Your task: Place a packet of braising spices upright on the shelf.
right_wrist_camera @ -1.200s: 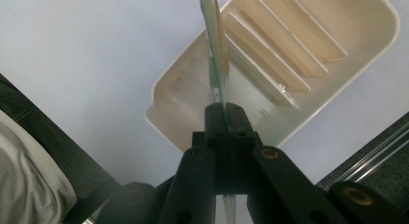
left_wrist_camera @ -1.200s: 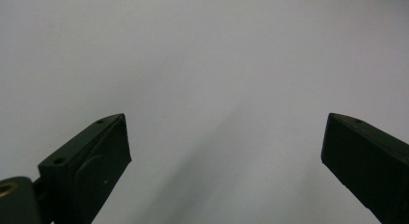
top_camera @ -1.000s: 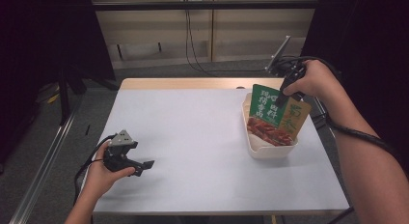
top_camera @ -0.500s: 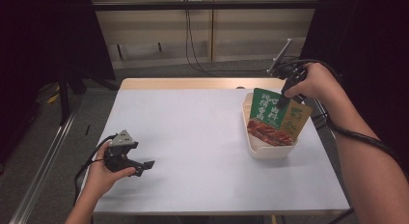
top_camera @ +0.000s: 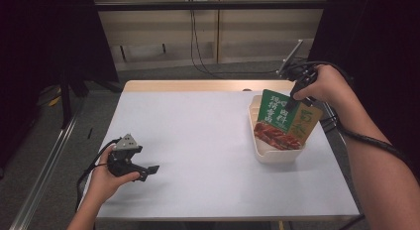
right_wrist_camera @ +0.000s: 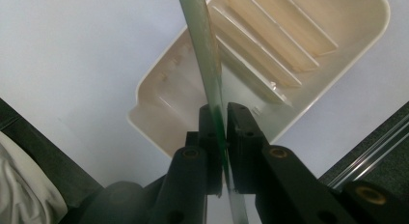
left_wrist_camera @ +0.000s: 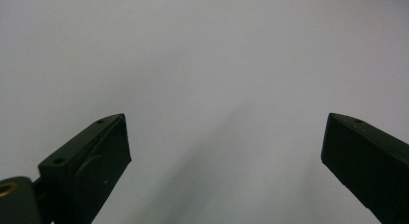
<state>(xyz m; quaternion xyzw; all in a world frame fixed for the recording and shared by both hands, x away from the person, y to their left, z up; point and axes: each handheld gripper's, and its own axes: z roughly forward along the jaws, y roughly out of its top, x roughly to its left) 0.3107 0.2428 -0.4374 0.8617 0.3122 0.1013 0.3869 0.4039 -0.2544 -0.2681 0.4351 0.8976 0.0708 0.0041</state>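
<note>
My right gripper (right_wrist_camera: 218, 137) has just been easing its jaws, green packet (top_camera: 277, 120) between them, upright in the divided tray (top_camera: 275, 154) so a slot takes it. Left gripper (top_camera: 130, 160) idle, jaws wide, empty, on the surface (top_camera: 198, 141).

Your right gripper (top_camera: 293, 102) and the green packet (top_camera: 276, 122) sit lower than a second ago: the packet's bottom edge now sits down inside the cream tray (top_camera: 273, 155), where earlier it hung higher and more tilted over the rim. Your jaws have just been opening slightly, with the packet's top edge between them in the right gripper view.
</note>
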